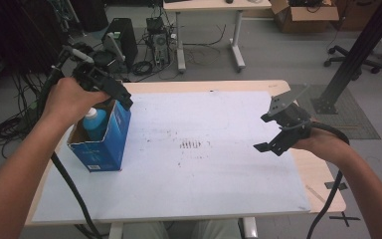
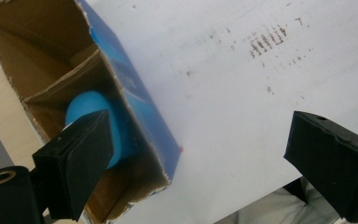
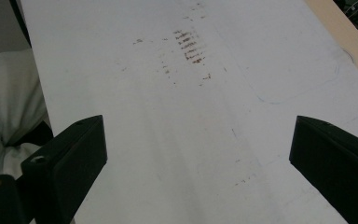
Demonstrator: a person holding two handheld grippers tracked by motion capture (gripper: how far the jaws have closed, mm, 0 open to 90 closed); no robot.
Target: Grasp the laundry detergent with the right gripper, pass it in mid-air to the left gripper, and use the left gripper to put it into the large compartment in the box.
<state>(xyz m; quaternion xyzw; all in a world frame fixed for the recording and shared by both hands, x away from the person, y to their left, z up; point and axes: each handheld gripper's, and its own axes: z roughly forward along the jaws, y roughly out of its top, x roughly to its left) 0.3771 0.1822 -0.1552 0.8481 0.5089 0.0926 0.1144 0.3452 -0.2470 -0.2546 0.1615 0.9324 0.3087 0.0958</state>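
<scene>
Cables, computer cases and a second desk crowd the grey floor behind a pale wooden table [image 1: 323,174] whose top is covered by a white sheet [image 1: 189,169] smudged with small brown marks near its middle; at the sheet's left edge stands an open-topped blue cardboard box [image 1: 104,144], and inside it sits a light blue plastic bottle [image 1: 95,123], upright as far as the high view shows, its rounded top level with the box's rim; the left gripper view looks down into the brown interior, where a cardboard divider splits the box and the bottle fills the nearer compartment; the left gripper [image 1: 110,89] hangs above the box's far corner, its black jaws spread wide, one over the bottle and one over the bare sheet, with nothing pinched between them; the right gripper [image 1: 273,143] hovers above the sheet's right side, well apart from the box, its jaws likewise spread wide and empty over the stained white surface.
</scene>
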